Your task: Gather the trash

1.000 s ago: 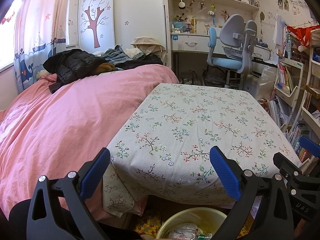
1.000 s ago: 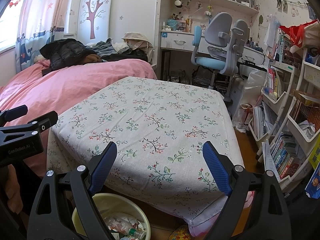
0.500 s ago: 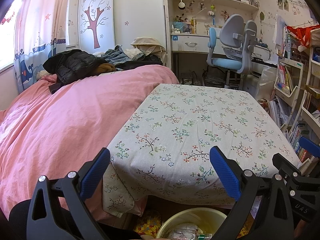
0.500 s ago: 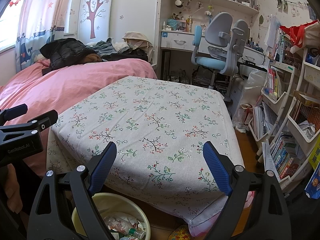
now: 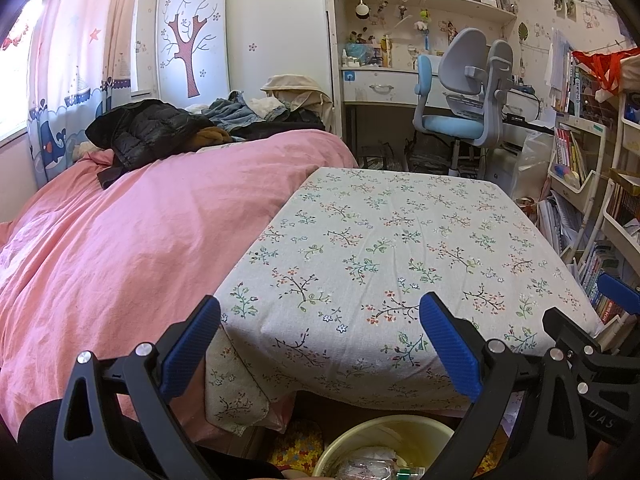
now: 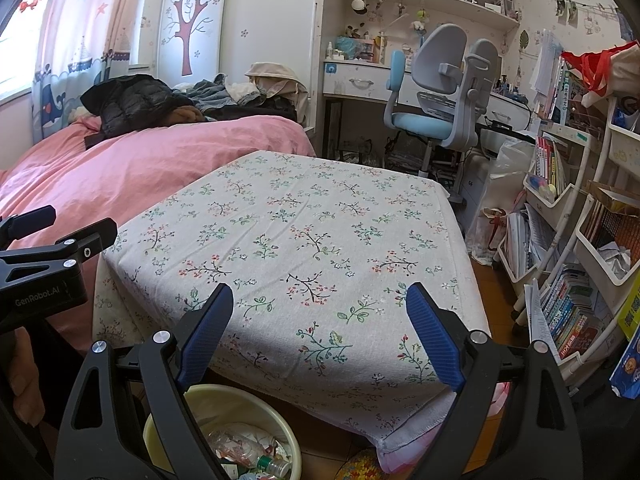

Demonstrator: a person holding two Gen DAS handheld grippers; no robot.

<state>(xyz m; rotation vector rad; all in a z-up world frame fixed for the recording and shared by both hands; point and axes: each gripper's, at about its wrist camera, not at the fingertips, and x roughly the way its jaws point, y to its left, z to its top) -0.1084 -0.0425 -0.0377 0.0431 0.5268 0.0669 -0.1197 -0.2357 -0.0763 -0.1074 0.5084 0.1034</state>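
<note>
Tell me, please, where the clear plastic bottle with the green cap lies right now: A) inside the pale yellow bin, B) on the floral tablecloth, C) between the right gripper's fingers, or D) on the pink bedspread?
A: the bottle lies among the rubbish inside the yellow bin below the table's near edge.

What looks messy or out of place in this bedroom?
A black puffy jacket and a heap of crumpled clothes lie dumped on the pink bed cover. The floral-clothed table is bare; the trash sits in the yellow plastic bin.

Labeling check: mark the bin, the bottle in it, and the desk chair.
bin [image 6: 294,446], right wrist view, yellow rim
bottle [image 6: 269,465], right wrist view, near green cap
chair [image 6: 420,123], right wrist view, blue seat
</note>
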